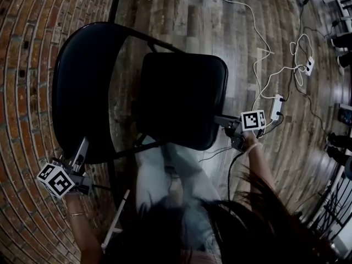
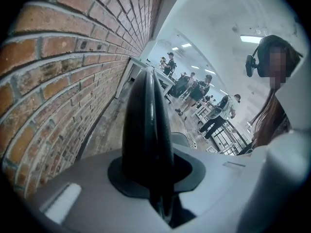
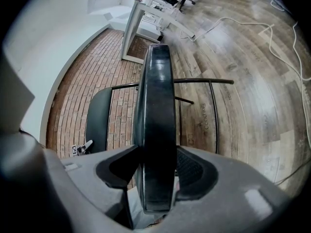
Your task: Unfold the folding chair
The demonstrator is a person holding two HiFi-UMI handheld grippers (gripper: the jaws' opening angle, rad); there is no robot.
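The black folding chair stands between my grippers. Its rounded backrest point(image 1: 82, 87) is at the left of the head view and its padded seat point(image 1: 181, 98) is in the middle, joined by a dark metal frame tube point(image 1: 159, 43). My left gripper point(image 1: 82, 148) is shut on the backrest's lower rim, whose thin black edge point(image 2: 146, 125) runs up between the jaws. My right gripper point(image 1: 221, 120) is shut on the seat's right edge, and that thick edge point(image 3: 155, 106) fills the gap between the pads. The right gripper view also shows the backrest point(image 3: 97, 120) and the left gripper point(image 3: 80, 148) beyond it.
A brick wall point(image 2: 58, 81) runs along the chair's left, with brick surface point(image 1: 27, 65) beside the backrest. White cables and a power strip point(image 1: 276, 106) lie on the wood floor at the right. The person's legs point(image 1: 176, 175) are under the seat. White desks point(image 3: 146, 13) and people point(image 2: 194, 91) stand far off.
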